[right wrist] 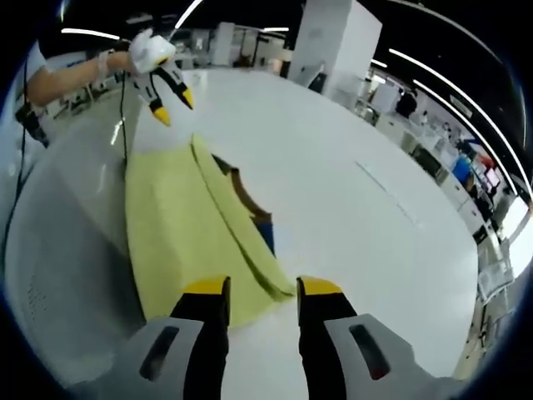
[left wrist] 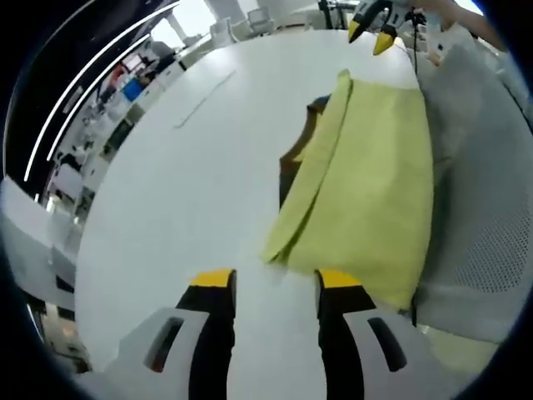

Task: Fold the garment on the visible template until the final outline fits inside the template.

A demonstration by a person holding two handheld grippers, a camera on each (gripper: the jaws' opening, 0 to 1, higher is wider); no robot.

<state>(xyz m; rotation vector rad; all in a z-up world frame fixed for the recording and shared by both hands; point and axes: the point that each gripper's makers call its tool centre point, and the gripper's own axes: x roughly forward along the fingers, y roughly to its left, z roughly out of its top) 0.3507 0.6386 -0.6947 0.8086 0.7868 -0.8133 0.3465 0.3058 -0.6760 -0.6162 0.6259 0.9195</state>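
White table (left wrist: 191, 183) w/ a yellow garment (left wrist: 375, 192) lying partly folded near its edge, one long side turned over onto itself. A brown-and-blue template (left wrist: 296, 150) peeks out from under the folded side. Left gripper view: left gripper (left wrist: 275, 279) hovers just short of the garment's near corner, jaws apart w/ a clear gap, holding nothing; right gripper (left wrist: 372, 33) shows far off past the cloth's other end. Right gripper view: right gripper (right wrist: 262, 287) sits over the garment's near corner, jaws spread, nothing clamped; left gripper (right wrist: 171, 100) hangs above the far end, jaws parted, held by a person's hand (right wrist: 112, 60).
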